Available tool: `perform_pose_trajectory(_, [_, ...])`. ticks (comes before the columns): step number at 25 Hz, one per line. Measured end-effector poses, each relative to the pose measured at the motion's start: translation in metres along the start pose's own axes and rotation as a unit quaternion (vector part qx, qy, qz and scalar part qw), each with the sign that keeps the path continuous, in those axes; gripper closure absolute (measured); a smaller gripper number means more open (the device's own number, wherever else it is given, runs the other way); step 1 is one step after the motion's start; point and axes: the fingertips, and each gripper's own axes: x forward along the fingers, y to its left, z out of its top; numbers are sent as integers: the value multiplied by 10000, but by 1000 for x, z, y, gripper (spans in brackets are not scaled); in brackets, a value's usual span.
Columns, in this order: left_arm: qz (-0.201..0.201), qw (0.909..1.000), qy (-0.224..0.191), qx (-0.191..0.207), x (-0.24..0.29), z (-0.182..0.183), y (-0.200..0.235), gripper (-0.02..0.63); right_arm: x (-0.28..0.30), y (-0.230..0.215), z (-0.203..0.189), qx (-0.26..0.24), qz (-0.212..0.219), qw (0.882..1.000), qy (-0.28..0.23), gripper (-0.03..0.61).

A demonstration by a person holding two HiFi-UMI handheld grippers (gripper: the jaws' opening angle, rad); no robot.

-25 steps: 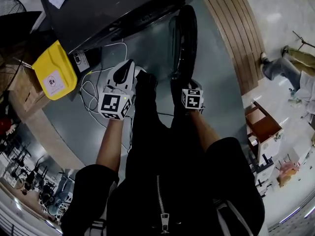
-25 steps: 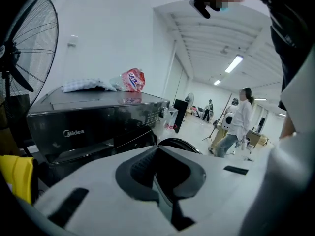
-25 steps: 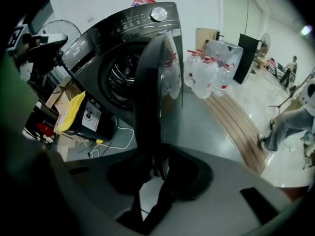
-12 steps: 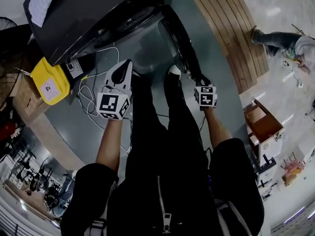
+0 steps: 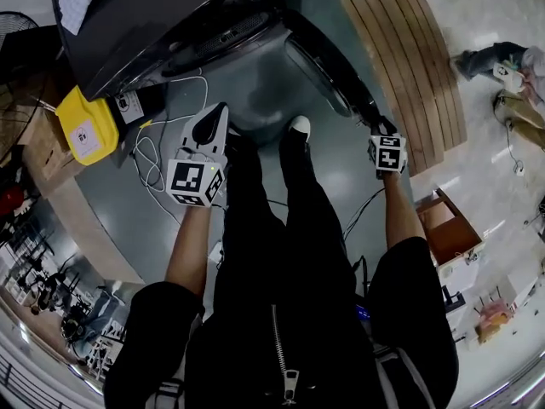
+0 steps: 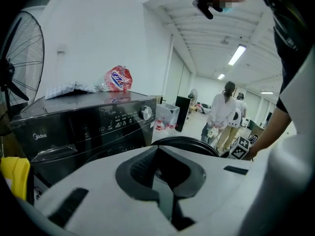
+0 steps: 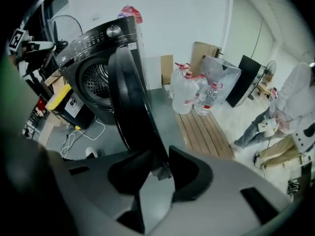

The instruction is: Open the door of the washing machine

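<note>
The black washing machine [image 5: 170,15] stands at the top left of the head view, its drum [image 7: 96,85] exposed. Its round door [image 5: 328,66] is swung out to the right. My right gripper [image 5: 375,122] is at the door's free edge [image 7: 147,132]. That edge runs between its jaws [image 7: 160,163], which are opening slightly while still holding it. My left gripper [image 5: 215,118] hangs in front of the machine, left of the door, shut and empty. It [image 6: 158,166] points at the control panel [image 6: 113,119].
A yellow container [image 5: 85,126] and white cables [image 5: 157,156] lie on the floor left of the machine. A wooden pallet [image 5: 417,58] with water bottles [image 7: 189,95] sits to the right. A brown box [image 5: 447,228] and people [image 5: 502,62] are farther right. My shoe [image 5: 298,126] is below the drum.
The door has swung farther open to the right, and my right gripper has moved right with its edge. The left gripper has shifted only a little.
</note>
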Motion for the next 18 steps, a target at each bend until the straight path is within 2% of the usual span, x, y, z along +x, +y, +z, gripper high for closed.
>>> perform_pose_trajectory(3, [122, 9999, -76, -47, -7, 4, -5, 612, 0, -25, 8, -133, -288, 9995, 32, 466])
perform_pose_trajectory(6, [194, 9996, -168, -106, -20, 7, -11, 612, -11, -43, 12, -353, -760, 9963, 180, 438])
perform_pose_trajectory(8, [249, 9993, -259, -127, -32, 10, -12, 612, -21, -47, 8, -178, -959, 9950, 234, 430])
perform_pose_trajectory(10, [327, 9987, -372, -143, -48, 12, -12, 612, -32, -37, 4, 28, -970, 9951, 173, 444])
perform_pose_trajectory(12, [407, 9979, -474, -138, -69, 13, -13, 612, -46, -14, 4, -34, -829, 9965, 5, 500])
perform_pose_trajectory(15, [555, 9966, -606, -110, -109, 11, -15, 612, -69, 50, 17, -472, -344, 9974, -419, 574])
perform_pose_trajectory(18, [812, 9935, -786, -162, -154, 7, -19, 612, -102, 125, 53, -930, 324, 9896, -1045, 574])
